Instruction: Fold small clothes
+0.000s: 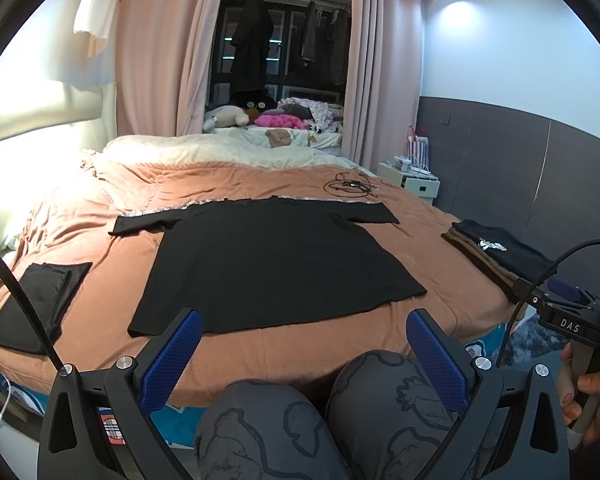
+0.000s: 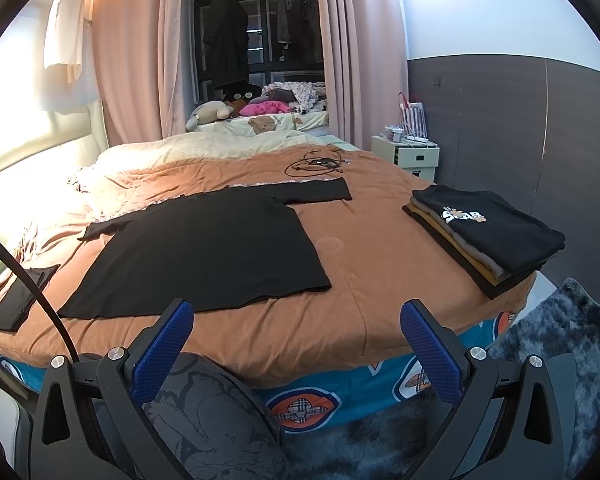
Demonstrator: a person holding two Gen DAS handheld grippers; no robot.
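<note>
A black T-shirt point(image 1: 268, 264) point(image 2: 208, 248) lies spread flat on the orange bedspread point(image 1: 300, 344) point(image 2: 364, 264), sleeves out, hem toward me. My left gripper point(image 1: 304, 328) hangs open just short of the hem, over the bed's near edge and the person's knees, holding nothing. My right gripper point(image 2: 296, 316) is open too, empty, off the hem's right corner. A folded black garment point(image 1: 36, 304) point(image 2: 20, 300) lies at the left edge. A stack of folded clothes point(image 1: 500, 256) point(image 2: 488, 236), topped by a black printed shirt, sits at the right edge.
Dark cables point(image 1: 350, 184) point(image 2: 316, 162) lie coiled beyond the shirt. A cream duvet point(image 1: 204, 152) covers the bed's far end. A white bedside cabinet point(image 2: 416, 156) stands at the right wall. A grey shaggy rug point(image 2: 548, 360) covers the floor. The person's patterned knees point(image 1: 312, 412) are below.
</note>
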